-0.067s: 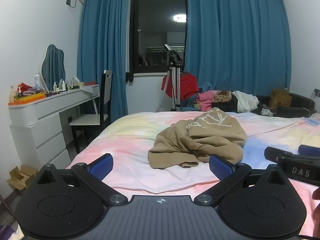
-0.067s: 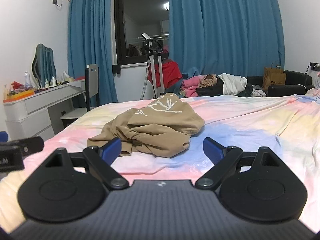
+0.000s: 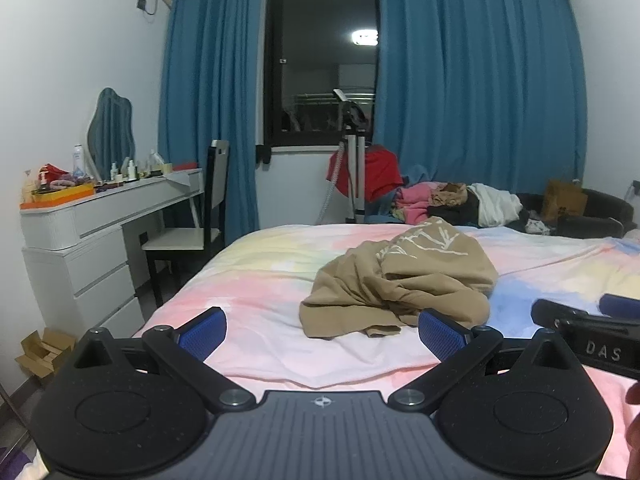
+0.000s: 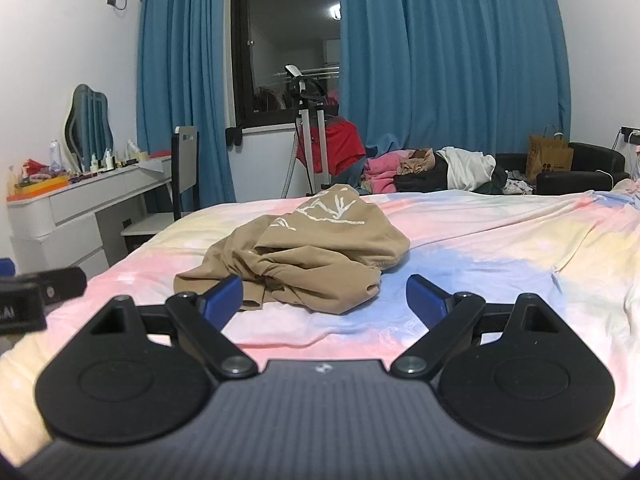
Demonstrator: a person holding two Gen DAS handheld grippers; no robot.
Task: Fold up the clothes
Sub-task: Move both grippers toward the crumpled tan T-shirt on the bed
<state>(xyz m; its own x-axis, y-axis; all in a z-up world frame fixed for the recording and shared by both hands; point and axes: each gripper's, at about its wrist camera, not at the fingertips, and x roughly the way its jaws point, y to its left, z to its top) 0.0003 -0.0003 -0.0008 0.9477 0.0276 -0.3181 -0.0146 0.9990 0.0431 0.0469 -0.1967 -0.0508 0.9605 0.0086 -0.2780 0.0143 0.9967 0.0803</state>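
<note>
**Jaws wide, shirt ahead**

Both jaws are held wide apart, nothing gripped. Left gripper (image 3: pixel 322 330) and right gripper (image 4: pixel 324 298) are poised low over the bed (image 4: pixel 500 232). Crumpled tan shirt (image 3: pixel 400 280) is seen lying just beyond the fingertips, untouched, ahead of both. Clothes pile (image 4: pixel 432 170) is noted behind the bed.

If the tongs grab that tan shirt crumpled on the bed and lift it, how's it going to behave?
The tan shirt lies in soft, loose folds, so it will probably hang limp and unfurl when lifted. It looks thin, so likely light. A pinch at one edge may drag the rest across the bedsheet rather than lift it whole.
</note>
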